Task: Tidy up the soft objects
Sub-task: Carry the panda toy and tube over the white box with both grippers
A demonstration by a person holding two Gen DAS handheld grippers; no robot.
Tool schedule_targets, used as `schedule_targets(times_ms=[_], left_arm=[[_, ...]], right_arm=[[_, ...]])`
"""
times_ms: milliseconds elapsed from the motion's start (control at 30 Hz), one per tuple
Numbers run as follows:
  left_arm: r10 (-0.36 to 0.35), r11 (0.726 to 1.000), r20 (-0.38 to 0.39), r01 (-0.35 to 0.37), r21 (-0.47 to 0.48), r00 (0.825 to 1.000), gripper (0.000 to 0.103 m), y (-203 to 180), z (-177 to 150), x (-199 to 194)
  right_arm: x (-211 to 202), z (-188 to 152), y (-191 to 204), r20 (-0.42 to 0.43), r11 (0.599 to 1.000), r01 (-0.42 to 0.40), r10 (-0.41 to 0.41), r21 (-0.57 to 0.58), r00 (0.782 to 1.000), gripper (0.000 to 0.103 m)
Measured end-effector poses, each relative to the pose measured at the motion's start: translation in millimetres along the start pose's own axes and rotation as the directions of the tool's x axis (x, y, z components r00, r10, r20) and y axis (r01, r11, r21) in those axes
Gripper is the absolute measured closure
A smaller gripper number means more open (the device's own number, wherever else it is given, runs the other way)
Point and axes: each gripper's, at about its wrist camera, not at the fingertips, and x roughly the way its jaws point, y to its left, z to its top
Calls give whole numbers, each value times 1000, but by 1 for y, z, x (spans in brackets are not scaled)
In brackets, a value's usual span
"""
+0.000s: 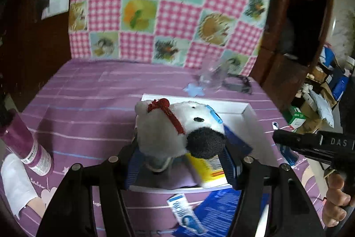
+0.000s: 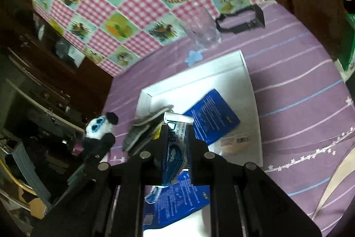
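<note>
My left gripper [image 1: 179,148] is shut on a white plush panda [image 1: 175,123] with black ears, blue eyes and a red ribbon, held above the near end of a white tray [image 1: 241,109]. The panda also shows in the right wrist view [image 2: 99,129] at the left. My right gripper [image 2: 177,132] is shut on a blue-and-white tissue pack [image 2: 175,143] above the tray's [image 2: 248,86] near edge. A blue pouch [image 2: 213,117] and grey knitted fabric [image 2: 142,130] lie in the tray. A yellow packet [image 1: 208,167] lies under the panda.
A clear glass [image 2: 203,28] and a blue flower coaster [image 2: 194,57] stand behind the tray. A black stand [image 2: 241,20] is at the back. A purple can [image 1: 26,146] and a white cloth [image 1: 17,183] lie left. Another blue pouch [image 2: 177,203] and tissue pack [image 1: 184,212] lie near me.
</note>
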Motion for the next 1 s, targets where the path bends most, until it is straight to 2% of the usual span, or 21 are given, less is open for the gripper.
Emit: schedule_targets(times_ms=[67,233,400,500,600,800,933,1000], left_arm=[[-3,1000,-29,2,-26,1000,41,10,-3,8],[66,998,-61,-66,10,996,41,16,-7,18],[63,997,-121,-57,59,991,41,13,-10,16],[118,987,-181,-94,132,976,41,6,-16,20],[103,985,-233,-68,156,967,41,-1,-20,27],[154,971,-228,-104,217,961,41,-26,-28,39],[113,972,-221,-62,226,969,41,-44,-27,45],[54,973,-223,-1,233,973,41,-58,-29,51]], right_arm=[[8,-3,1,-28,1000,0,0,-15,1000,87],[20,-11,21,-62,992,-95,90,-78,994,87],[34,-17,32,-80,991,-72,64,-112,995,87],[42,-19,32,-112,992,-83,72,-96,991,87],[44,-19,29,-119,995,-36,24,-97,993,87],[33,-10,3,-97,999,-4,1,-32,995,87],[30,-5,-14,-85,999,32,-31,11,996,87],[32,-3,-19,-81,998,59,-57,19,995,87]])
